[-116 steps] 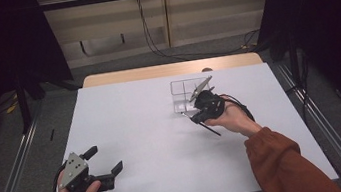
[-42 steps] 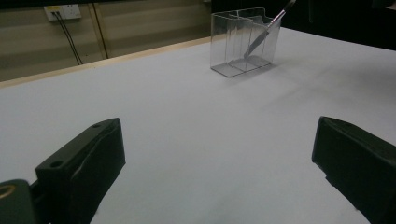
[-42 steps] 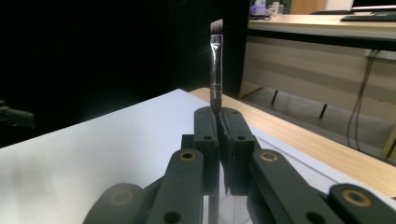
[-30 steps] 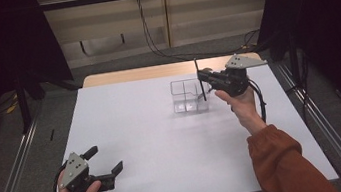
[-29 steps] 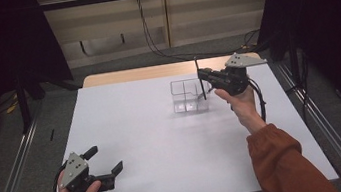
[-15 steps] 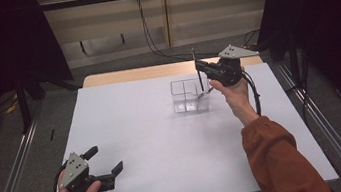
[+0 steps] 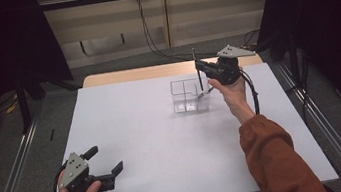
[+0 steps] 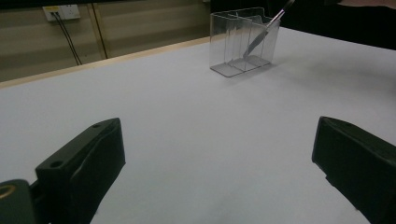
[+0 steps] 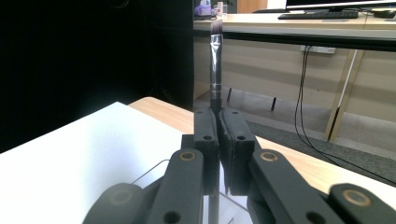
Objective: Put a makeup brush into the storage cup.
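Note:
A clear plastic box (image 7: 185,105) with compartments stands on the white table (image 7: 155,143), far right of centre; it is also in the left gripper view (image 8: 233,42). My right gripper (image 7: 198,67) hovers at its far right corner, shut on a slim black makeup brush (image 7: 195,57). The brush stands upright with its bristles on top (image 9: 215,60), clamped between the pads of the right gripper (image 9: 218,116). A thin grey tool (image 8: 259,33) leans inside the box. My left gripper (image 7: 106,159) rests at the near left table edge, open and holding nothing (image 8: 215,154).
A wooden strip (image 7: 155,71) borders the table's far edge, with cables on the floor beyond. Metal rails (image 7: 313,116) run along both sides. An orange sleeve (image 7: 278,161) reaches in from the bottom right.
The right hand has carried the upright brush a little leftward and farther back, over the box's far right corner. The left gripper has not moved.

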`<state>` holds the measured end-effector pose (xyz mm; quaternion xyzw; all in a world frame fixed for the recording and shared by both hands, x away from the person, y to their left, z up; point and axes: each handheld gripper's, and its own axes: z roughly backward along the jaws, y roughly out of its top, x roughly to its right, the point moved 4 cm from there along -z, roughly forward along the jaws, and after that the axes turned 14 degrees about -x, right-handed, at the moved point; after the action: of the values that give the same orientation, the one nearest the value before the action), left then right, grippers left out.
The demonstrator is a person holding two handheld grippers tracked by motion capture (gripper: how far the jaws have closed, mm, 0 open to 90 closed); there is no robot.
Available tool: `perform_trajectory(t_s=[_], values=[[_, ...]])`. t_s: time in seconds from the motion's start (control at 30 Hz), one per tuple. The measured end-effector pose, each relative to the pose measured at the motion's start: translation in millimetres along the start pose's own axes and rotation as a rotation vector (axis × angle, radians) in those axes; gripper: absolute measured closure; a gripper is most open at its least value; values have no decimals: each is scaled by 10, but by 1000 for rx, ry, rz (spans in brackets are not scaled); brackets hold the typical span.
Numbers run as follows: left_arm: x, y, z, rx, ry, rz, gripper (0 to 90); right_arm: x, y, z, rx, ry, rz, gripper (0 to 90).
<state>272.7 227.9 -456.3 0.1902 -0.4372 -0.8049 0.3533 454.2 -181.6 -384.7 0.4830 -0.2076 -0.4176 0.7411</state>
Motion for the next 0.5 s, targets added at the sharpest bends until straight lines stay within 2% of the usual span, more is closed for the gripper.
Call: perform_trajectory(t_s=[0.5], values=[[0,0,1,0,-1,-1,26,-57,-92,-85,-27,13,8,862]])
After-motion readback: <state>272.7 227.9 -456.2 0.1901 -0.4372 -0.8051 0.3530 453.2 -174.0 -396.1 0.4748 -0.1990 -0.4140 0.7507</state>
